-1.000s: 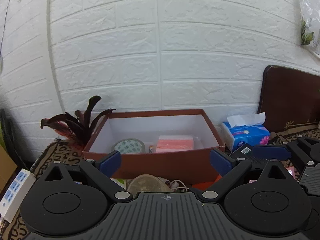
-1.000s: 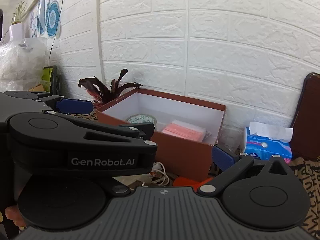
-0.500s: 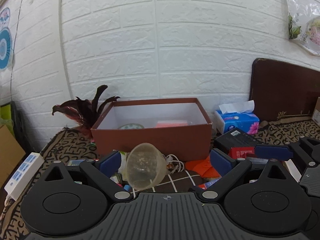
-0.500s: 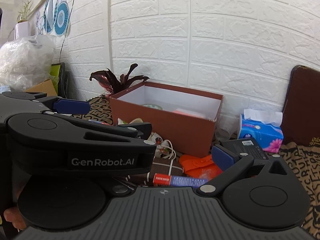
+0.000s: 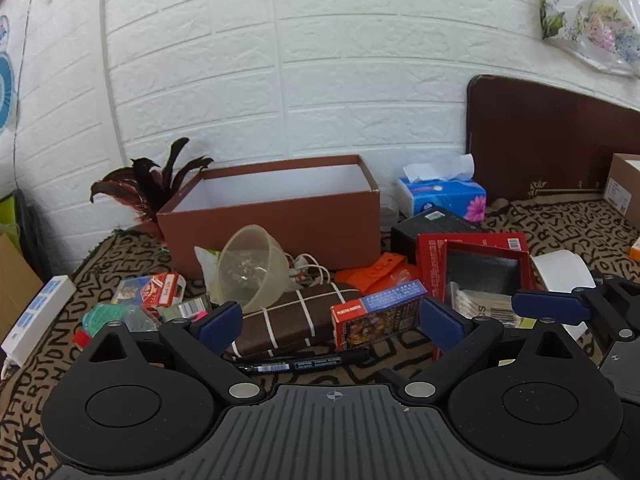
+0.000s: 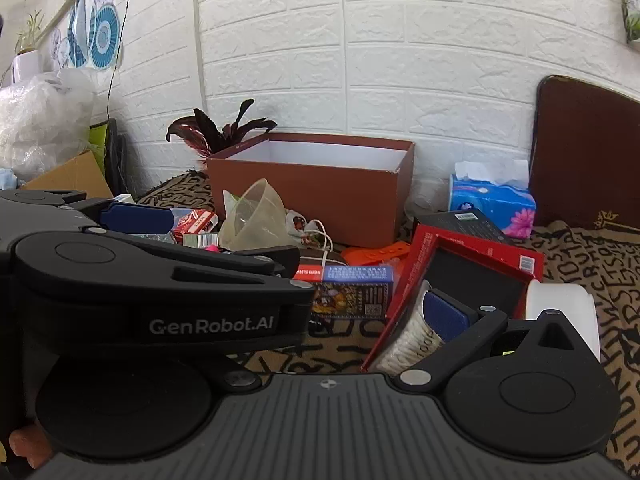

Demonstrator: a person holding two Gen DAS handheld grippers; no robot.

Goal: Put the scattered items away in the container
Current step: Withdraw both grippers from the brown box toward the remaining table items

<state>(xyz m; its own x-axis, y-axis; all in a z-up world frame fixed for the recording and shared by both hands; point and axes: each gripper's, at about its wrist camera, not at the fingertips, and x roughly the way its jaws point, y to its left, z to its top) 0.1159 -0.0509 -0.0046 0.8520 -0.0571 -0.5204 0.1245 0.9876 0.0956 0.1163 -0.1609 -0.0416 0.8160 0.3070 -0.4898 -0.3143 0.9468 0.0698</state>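
Where I am: above the patterned cloth point(image 5: 560, 232), both tools low over the clutter, facing the white brick wall.
Container: the brown box point(image 5: 276, 216) stands open at the back against the wall, well behind the nearest items; from here I cannot see its floor.
Left gripper point(image 5: 332, 326): spread wide and empty, fingers on either side of the brown checked pouch point(image 5: 292, 320) and the card box point(image 5: 378, 316), touching neither as far as I can tell.
Right gripper point(image 6: 360, 280): I cannot tell; only the right finger shows point(image 6: 442, 316), down by the pack of cotton swabs point(image 6: 408, 340) that leans on the red tray point(image 6: 472, 276), and the left tool covers the other side.
Scattered items: clear plastic bowl point(image 5: 252, 266) tipped on its side just before the box, a white cable point(image 5: 310, 270) beside it, an orange piece point(image 5: 380, 272), a black pen point(image 5: 304, 364) close to me, a tape roll point(image 5: 564, 272) to the right.
Step in hand: I judge this the choosing of the next item; nothing is held.
Next move: lower the left fingers over the card box, the squarest target between them, close on its short sides, lift clear of the pouch and carry it over the box rim.
Risk: the pen and pouch lie just beside it and could be dragged.
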